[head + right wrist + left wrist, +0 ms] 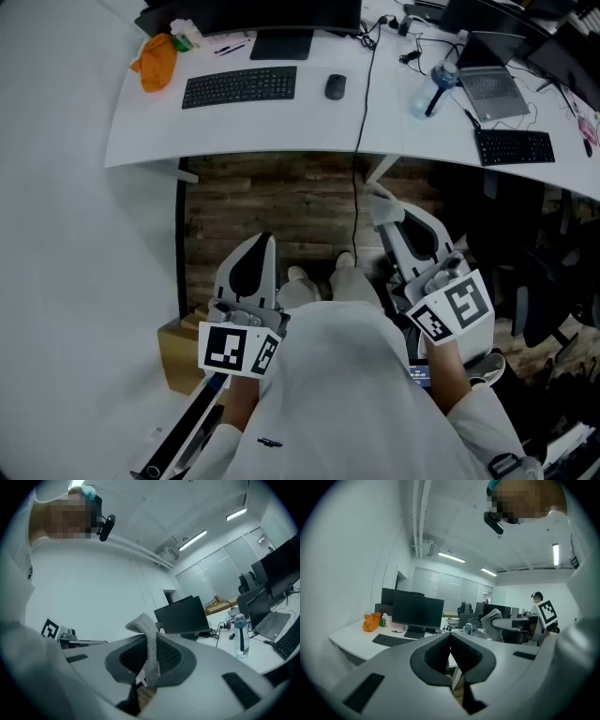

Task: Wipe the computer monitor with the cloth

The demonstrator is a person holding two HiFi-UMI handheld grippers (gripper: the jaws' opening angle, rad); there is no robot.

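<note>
The black monitor (258,15) stands at the back of the white desk (141,131), far ahead of both grippers; it also shows in the left gripper view as monitor (417,612) and in the right gripper view as monitor (183,616). I hold both grippers low, close to the body, over the floor in front of the desk. My right gripper (386,208) (152,639) is shut on a grey knitted cloth (149,651), whose end sticks out past the jaw tips as cloth (382,214). The left gripper (266,242) (451,635) is shut with nothing in it.
On the desk lie a black keyboard (239,86), a mouse (335,86) and an orange bag (157,61). To the right are a water bottle (436,86), a laptop (492,86) and a second keyboard (514,147). A cardboard box (178,356) sits on the wooden floor at my left.
</note>
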